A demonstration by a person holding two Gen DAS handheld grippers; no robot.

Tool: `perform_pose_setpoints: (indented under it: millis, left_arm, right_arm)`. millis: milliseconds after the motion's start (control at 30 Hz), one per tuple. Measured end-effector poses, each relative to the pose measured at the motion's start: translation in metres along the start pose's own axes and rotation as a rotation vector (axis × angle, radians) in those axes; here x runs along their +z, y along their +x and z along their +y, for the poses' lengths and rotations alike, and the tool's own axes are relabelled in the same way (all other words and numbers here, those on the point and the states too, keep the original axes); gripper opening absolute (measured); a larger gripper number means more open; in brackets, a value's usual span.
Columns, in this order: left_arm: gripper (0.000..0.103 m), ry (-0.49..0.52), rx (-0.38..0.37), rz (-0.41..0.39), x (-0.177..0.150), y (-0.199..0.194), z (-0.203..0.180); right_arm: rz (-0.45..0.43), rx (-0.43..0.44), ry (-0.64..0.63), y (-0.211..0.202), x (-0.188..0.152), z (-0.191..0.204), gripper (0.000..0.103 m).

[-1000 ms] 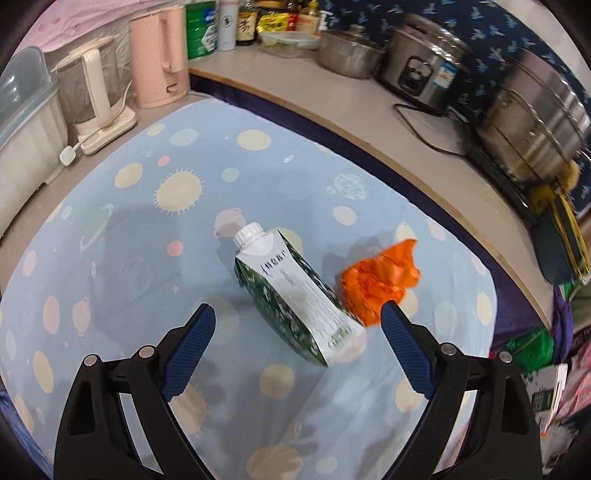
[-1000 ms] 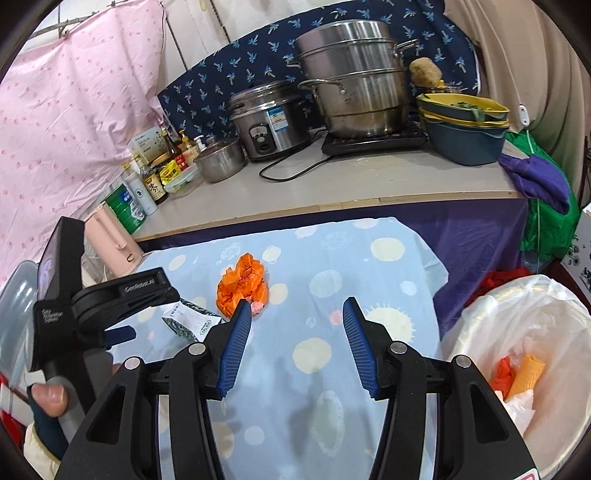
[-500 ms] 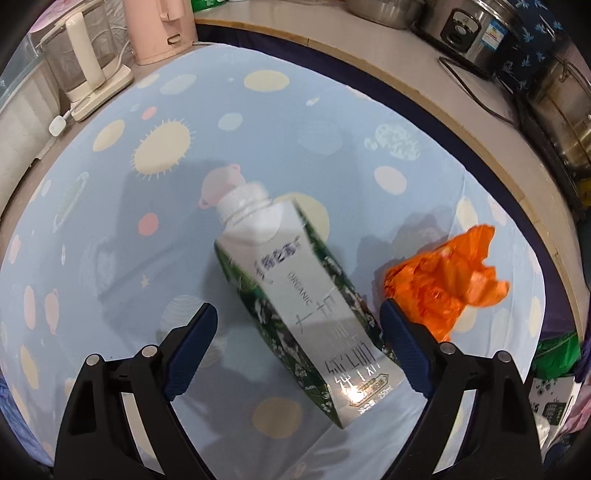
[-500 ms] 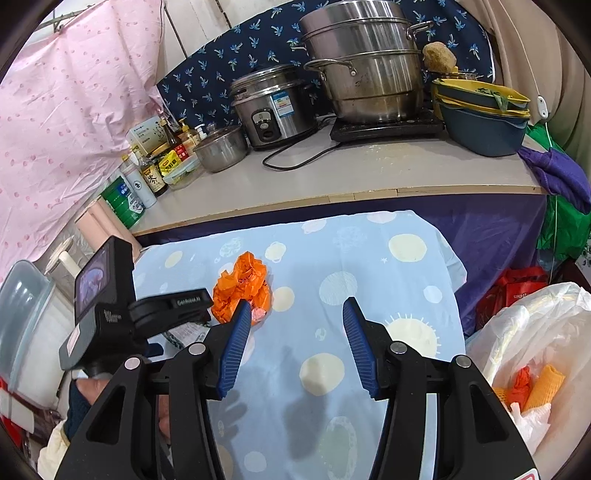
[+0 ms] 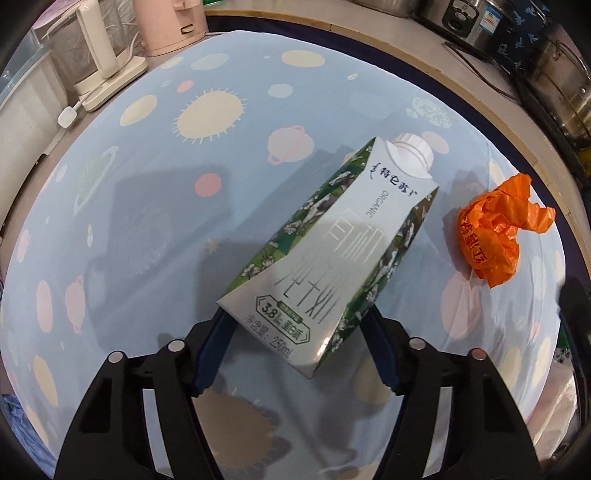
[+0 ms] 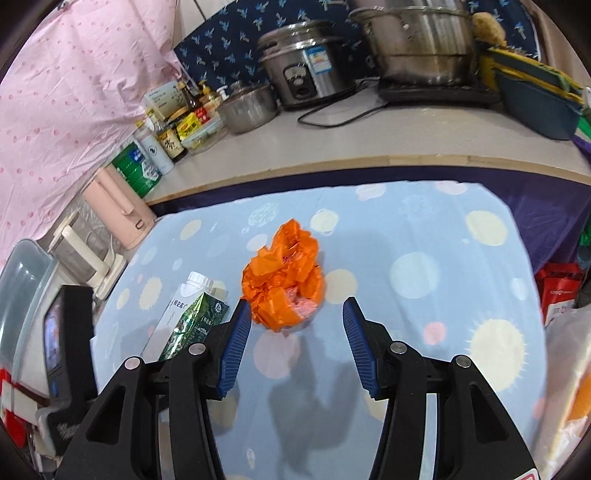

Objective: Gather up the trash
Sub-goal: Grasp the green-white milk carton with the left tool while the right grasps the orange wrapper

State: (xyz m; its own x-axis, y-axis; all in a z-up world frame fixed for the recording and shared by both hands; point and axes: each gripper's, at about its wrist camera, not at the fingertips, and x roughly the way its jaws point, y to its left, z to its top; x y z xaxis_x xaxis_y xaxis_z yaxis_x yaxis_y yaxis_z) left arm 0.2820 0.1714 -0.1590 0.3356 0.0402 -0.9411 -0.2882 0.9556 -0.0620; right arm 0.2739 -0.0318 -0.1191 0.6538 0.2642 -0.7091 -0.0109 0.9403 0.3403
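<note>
A green-and-white milk carton (image 5: 332,251) lies on the blue spotted tablecloth (image 5: 184,206), its white cap pointing away. My left gripper (image 5: 295,314) points steeply down over the carton's base. Its jaws are closing, and the blue pads (image 5: 218,332) touch both sides of the base. A crumpled orange plastic bag (image 5: 491,236) sits to the carton's right. In the right wrist view, this orange bag (image 6: 284,280) lies just beyond the tips of my right gripper (image 6: 295,302). That gripper is open and holds nothing. The carton (image 6: 192,310) is to its left.
A wooden counter (image 6: 369,147) behind the table carries a rice cooker (image 6: 306,66), steel pots (image 6: 417,40), bottles and a blue basin (image 6: 535,99). A pink jug (image 5: 173,26) and a kettle (image 5: 99,62) stand at the table's far left. A white bin bag (image 6: 569,369) is at the right.
My left gripper came down over the carton and its jaws narrowed onto the base; the carton swung so its cap points up right. My right gripper moved left toward the orange bag.
</note>
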Motion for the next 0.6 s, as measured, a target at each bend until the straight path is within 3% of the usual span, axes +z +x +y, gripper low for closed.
perform_pose_setpoints:
  millis: [367,500,600]
  left_arm:
    - [0.061,0.036,-0.056,-0.022,0.001,-0.004,0.002]
    - [0.064,0.014,-0.079,-0.042,0.005,-0.006,0.005]
    - [0.07,0.005,-0.102,-0.052,0.008,-0.006,0.006]
  right_arm:
    - [0.073,-0.015,-0.07,0.052,-0.003,0.021,0.05]
    - [0.094,-0.007,-0.08,0.056,-0.006,0.021,0.02]
    - [0.087,-0.006,-0.078,0.048,-0.01,0.019,0.019]
